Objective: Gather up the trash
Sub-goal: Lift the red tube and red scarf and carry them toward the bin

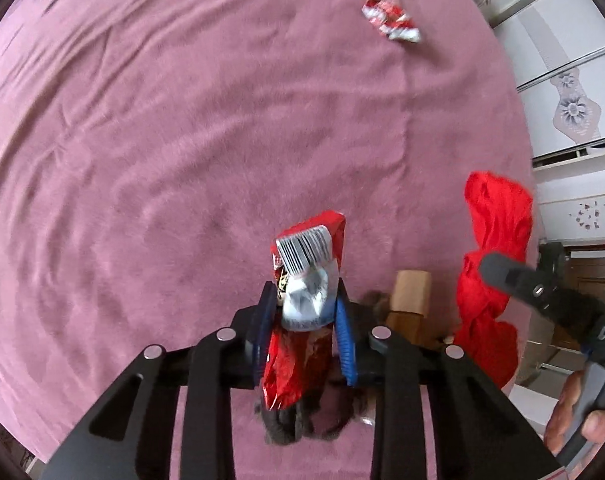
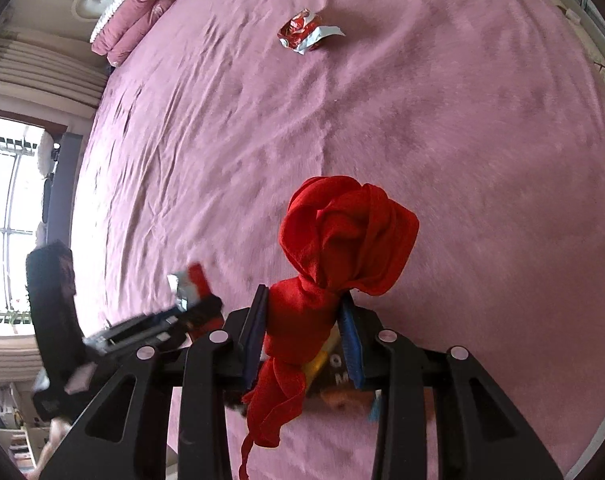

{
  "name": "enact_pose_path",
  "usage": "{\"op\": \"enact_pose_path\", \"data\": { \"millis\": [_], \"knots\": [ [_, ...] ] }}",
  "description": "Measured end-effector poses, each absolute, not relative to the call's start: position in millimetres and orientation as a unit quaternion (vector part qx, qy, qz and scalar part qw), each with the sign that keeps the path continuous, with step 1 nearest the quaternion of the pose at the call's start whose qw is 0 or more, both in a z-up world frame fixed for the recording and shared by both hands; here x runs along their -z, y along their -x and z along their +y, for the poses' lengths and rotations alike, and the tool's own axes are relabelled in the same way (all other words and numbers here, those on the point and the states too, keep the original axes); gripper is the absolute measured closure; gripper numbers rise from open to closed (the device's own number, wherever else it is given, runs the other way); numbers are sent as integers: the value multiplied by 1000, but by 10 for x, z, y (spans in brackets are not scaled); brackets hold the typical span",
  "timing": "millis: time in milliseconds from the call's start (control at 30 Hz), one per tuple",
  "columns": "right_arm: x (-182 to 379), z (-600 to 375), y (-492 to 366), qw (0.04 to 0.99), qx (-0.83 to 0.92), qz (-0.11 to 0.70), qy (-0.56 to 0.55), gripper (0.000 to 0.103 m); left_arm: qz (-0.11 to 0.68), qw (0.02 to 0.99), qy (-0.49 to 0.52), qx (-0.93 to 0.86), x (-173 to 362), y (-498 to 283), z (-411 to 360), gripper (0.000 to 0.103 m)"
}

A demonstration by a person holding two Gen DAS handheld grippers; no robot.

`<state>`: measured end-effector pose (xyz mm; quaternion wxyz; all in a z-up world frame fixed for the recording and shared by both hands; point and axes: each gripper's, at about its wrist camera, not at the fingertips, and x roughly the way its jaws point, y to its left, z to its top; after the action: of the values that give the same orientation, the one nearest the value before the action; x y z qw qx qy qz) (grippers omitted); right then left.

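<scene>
The blue pads [image 1: 344,336] of the left gripper [image 1: 304,320] are clamped on a red and silver snack wrapper [image 1: 308,264], which is held up above the pink bedspread [image 1: 142,160]. The right gripper [image 2: 302,332] is closed on a bunched red plastic bag [image 2: 342,232], which is lifted off the bedspread too. A second crumpled wrapper [image 2: 308,32] is left lying on the bedspread, well apart from both grippers. Pink pillows [image 2: 130,28] are seen at the far edge.
</scene>
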<state>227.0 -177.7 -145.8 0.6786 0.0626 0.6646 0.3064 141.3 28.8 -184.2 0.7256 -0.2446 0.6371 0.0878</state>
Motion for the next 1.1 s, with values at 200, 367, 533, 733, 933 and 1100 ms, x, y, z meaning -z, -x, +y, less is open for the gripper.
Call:
{"op": "enact_pose_path", "data": {
  "millis": [200, 367, 533, 733, 933, 1100],
  "knots": [
    [1207, -2020, -2079, 692, -309, 650, -55, 70, 611, 752, 232, -83, 1402, -1325, 130, 77],
    [967, -2323, -1879, 709, -308, 633, -40, 70, 597, 767, 230, -57, 1076, -1228, -251, 77],
    [843, -2719, -1666, 721, -296, 626, -38, 70, 597, 773, 213, -31, 892, -1116, -637, 77],
    [810, -3334, -1413, 724, -275, 630, -61, 70, 611, 768, 192, 9, 851, -980, -1292, 77],
    [807, -3975, -1220, 728, -245, 636, -77, 70, 628, 758, 173, 46, 908, -927, -1900, 77],
    [813, -4447, -1120, 736, -220, 634, -92, 70, 641, 748, 154, 75, 970, -951, -2382, 77]
  ]
}}
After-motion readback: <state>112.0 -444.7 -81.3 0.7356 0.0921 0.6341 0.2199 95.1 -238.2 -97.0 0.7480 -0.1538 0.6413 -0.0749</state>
